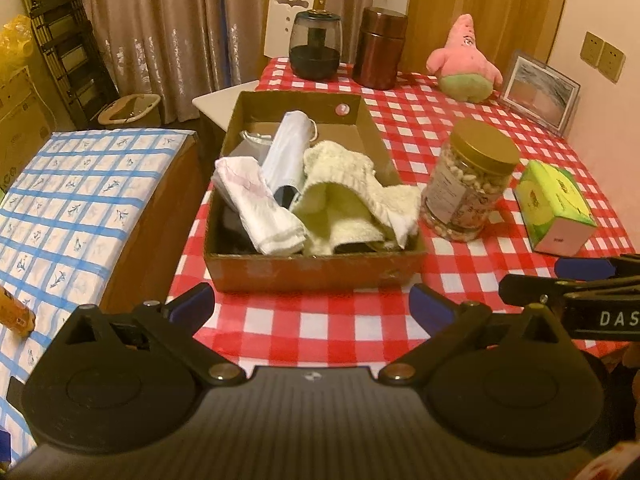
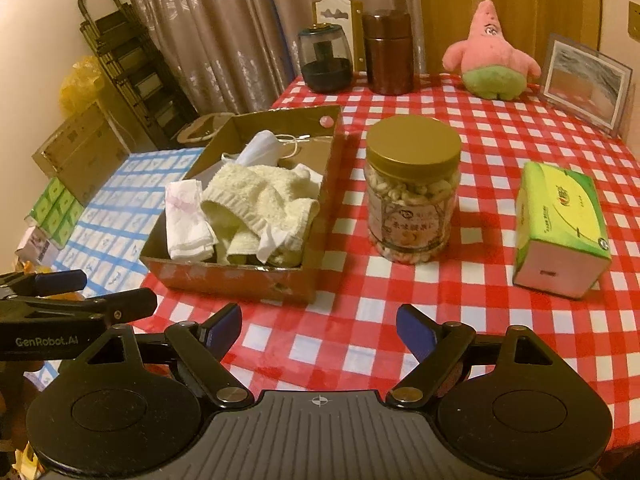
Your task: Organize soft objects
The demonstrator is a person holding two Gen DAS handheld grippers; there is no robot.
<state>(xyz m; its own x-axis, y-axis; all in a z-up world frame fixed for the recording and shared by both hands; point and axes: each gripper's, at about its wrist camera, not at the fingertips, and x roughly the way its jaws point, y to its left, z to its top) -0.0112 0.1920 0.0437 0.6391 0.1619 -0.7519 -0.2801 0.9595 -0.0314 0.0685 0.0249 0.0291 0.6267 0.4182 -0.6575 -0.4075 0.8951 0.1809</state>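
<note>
A brown cardboard box (image 1: 316,270) (image 2: 240,280) sits on the red checked table. It holds a cream knitted cloth (image 1: 344,188) (image 2: 256,200), a folded white cloth (image 1: 260,208) (image 2: 186,220) and a pale rolled item (image 1: 286,152). A pink plush star (image 1: 464,60) (image 2: 490,54) stands at the far right of the table. My left gripper (image 1: 312,306) is open and empty, in front of the box. My right gripper (image 2: 318,332) is open and empty, right of the box's near corner; it also shows at the right edge of the left wrist view (image 1: 560,284).
A jar of snacks with a gold lid (image 1: 468,180) (image 2: 412,192) stands right of the box. A green tissue box (image 1: 554,206) (image 2: 560,226) lies further right. A dark jar (image 1: 316,46), a brown canister (image 1: 380,48) and a picture frame (image 1: 538,90) line the back. A blue checked surface (image 1: 60,200) lies left.
</note>
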